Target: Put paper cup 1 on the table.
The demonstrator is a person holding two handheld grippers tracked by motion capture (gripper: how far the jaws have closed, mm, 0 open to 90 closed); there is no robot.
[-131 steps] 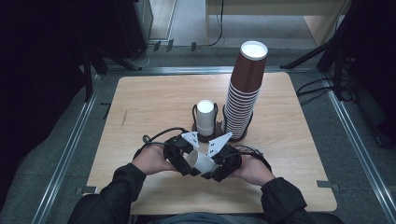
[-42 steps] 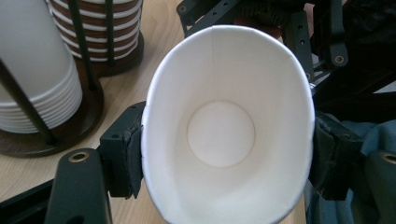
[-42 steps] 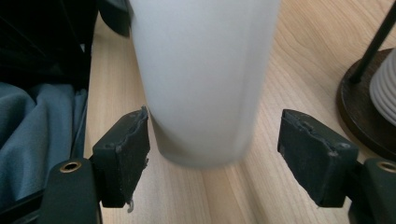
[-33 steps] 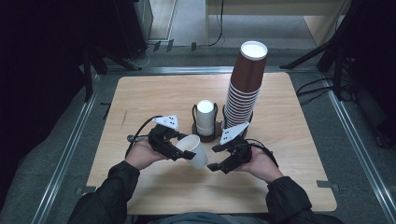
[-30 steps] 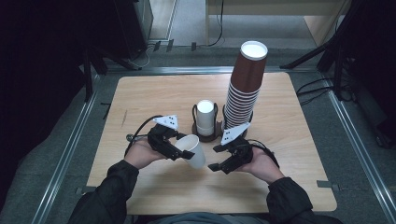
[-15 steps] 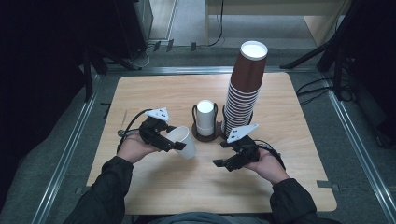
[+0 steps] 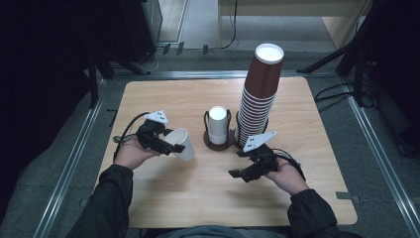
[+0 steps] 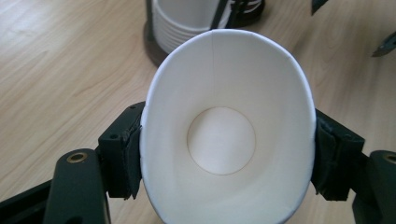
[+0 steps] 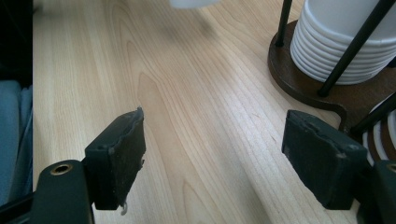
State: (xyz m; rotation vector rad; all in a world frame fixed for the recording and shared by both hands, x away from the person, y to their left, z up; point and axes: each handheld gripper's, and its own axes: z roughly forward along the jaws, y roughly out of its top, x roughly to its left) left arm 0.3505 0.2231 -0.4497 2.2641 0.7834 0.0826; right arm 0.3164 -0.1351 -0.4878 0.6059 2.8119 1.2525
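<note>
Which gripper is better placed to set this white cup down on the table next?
Left. The left gripper already clamps the white cup, squeezing its rim oval, and holds it tilted just above bare table. The right gripper is open with nothing between its jaws, low near the cup holder.

The right gripper (image 9: 212,161) has its jaws spread wide over bare table (image 9: 187,93), holding nothing; at upper right a stack of white cups (image 9: 343,39) sits in a dark holder (image 9: 303,79) with thin black rods; a blurred white cup (image 9: 191,3) edge shows at top.
</note>
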